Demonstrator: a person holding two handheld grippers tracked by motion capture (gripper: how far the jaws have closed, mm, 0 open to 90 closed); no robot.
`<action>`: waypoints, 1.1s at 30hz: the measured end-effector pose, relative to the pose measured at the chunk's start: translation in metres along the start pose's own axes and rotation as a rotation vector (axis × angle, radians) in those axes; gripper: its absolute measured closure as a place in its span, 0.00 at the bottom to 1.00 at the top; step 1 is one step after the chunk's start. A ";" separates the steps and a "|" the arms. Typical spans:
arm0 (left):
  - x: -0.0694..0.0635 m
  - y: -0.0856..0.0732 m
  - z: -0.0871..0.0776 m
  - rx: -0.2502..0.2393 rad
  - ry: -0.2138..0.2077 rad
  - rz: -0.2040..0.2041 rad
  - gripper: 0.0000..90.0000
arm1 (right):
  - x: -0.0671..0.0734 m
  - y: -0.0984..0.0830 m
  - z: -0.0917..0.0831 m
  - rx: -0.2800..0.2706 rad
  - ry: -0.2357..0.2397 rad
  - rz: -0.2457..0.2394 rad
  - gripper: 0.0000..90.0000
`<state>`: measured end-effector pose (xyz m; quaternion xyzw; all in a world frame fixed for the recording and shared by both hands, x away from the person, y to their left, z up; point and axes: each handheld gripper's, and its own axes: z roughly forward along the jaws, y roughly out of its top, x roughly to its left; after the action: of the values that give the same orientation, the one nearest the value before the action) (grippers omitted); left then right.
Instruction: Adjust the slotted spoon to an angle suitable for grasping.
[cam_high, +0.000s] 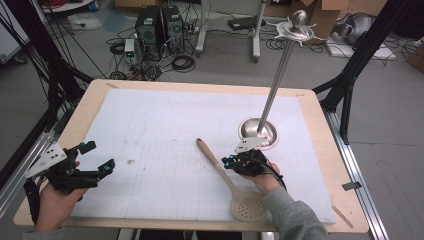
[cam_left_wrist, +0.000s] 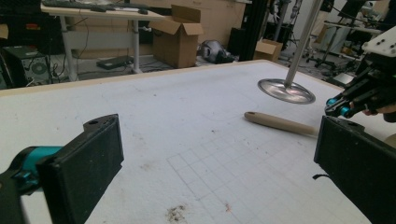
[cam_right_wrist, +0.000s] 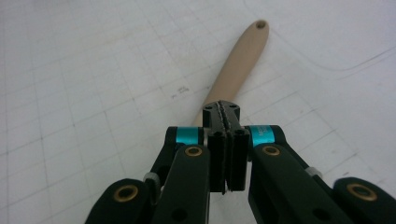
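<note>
on the left, our left gripper (cam_high: 95, 159) hovers over the worktop (cam_high: 150, 125), jaws wide, holding nothing. mid-worktop lies the slotted spoon (cam_high: 227, 181), handle pointing away from us. our right gripper (cam_high: 231, 162) sits over the handle, jaws pressed together, apparently gripping nothing. we should open them and straddle the handle squarely before closing. to the right stands the metal stand (cam_high: 272, 100).

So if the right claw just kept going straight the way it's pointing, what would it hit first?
Most likely the wooden slotted spoon. The right claw, its jaws shut with nothing between them, points along the handle, just above it. Whether the tips already touch the handle I can't tell.
</note>
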<state>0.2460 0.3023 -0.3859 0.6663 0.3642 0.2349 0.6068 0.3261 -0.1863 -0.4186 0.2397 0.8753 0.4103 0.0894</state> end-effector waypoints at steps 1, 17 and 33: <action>0.000 0.000 0.000 0.002 0.000 0.001 0.02 | -0.002 -0.001 0.003 0.012 0.007 0.003 1.00; 0.002 -0.001 -0.007 0.004 0.013 -0.003 0.02 | -0.009 0.000 0.030 0.094 0.081 -0.031 1.00; 0.003 -0.002 -0.011 0.003 0.019 -0.003 0.02 | 0.000 0.018 0.047 0.095 0.200 -0.184 1.00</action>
<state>0.2391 0.3112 -0.3863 0.6645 0.3713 0.2400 0.6025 0.3493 -0.1450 -0.4353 0.1204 0.9165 0.3804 0.0277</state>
